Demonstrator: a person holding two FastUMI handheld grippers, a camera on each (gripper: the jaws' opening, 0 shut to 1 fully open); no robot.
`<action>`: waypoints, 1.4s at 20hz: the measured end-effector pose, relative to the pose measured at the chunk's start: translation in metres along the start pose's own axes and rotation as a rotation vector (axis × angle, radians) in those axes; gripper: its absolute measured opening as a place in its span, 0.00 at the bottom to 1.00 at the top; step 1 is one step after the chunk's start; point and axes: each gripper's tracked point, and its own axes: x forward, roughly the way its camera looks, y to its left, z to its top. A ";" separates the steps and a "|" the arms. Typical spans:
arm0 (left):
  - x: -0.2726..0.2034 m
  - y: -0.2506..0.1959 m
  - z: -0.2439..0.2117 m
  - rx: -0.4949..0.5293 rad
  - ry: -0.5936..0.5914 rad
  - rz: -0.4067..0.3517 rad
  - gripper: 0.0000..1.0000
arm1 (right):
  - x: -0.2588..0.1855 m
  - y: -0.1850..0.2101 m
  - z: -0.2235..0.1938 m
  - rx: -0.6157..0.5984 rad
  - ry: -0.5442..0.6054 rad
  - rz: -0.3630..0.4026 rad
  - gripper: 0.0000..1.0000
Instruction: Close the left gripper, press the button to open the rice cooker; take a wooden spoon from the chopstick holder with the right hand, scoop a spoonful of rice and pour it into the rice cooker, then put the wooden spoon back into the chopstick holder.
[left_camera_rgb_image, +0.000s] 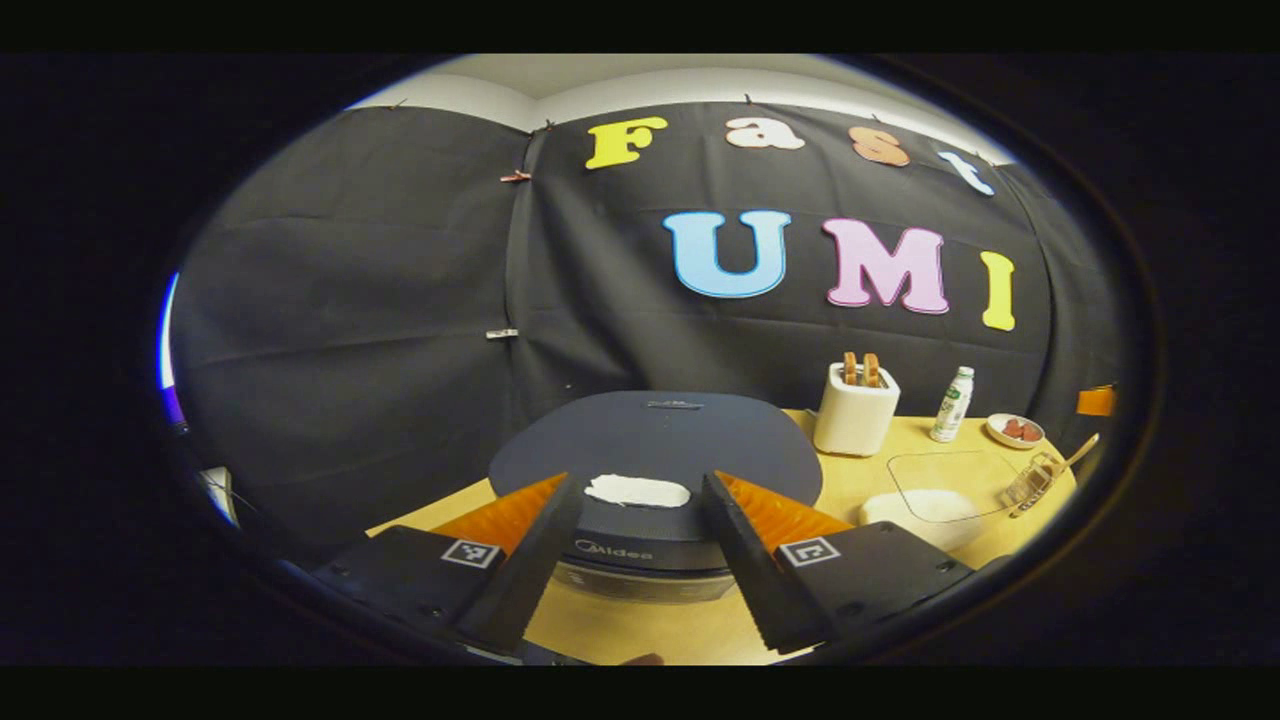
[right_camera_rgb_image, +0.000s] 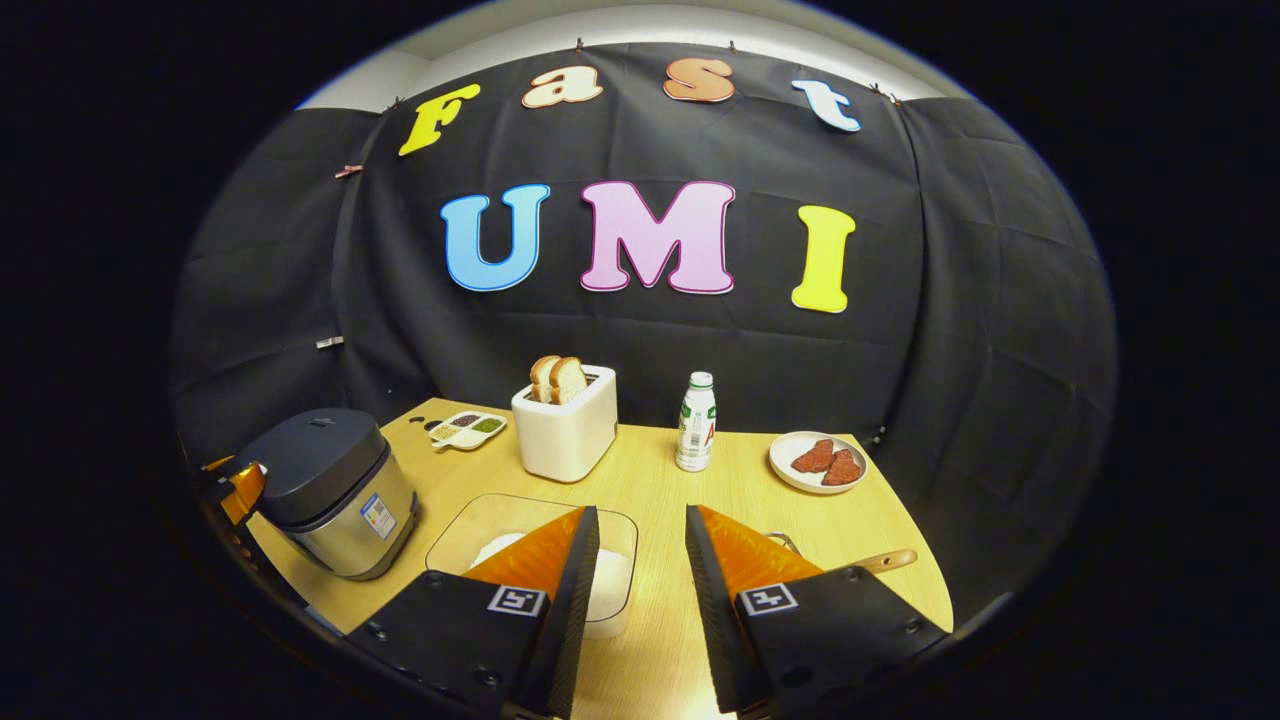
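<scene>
Wooden counter (right_camera_rgb_image: 700, 500) under us: our left gripper (left_camera_rgb_image: 640, 535) hangs jaws apart right at the closed rice cooker (left_camera_rgb_image: 655, 450); right gripper (right_camera_rgb_image: 640, 590) jaws released too, empty.

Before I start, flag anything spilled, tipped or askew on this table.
Nothing stands out. The rice cooker sits upright with its lid shut, the toaster and bottle stand straight, and the rice stays inside its glass container.

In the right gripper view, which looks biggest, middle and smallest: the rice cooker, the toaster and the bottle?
1. Dark-lidded silver rice cooker, though it sits nearer the camera.
2. White box-shaped toaster holding bread.
3. Small white plastic bottle.
</scene>
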 end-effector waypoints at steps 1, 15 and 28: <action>0.000 0.000 -0.001 -0.004 0.001 -0.004 0.87 | 0.000 0.000 -0.001 0.003 0.003 0.000 0.55; -0.001 0.000 0.010 0.020 -0.002 0.032 0.85 | -0.002 0.001 0.001 0.007 0.000 0.002 0.55; -0.045 -0.057 0.137 0.134 -0.274 -0.047 0.88 | -0.019 -0.004 0.035 0.044 -0.073 0.009 0.57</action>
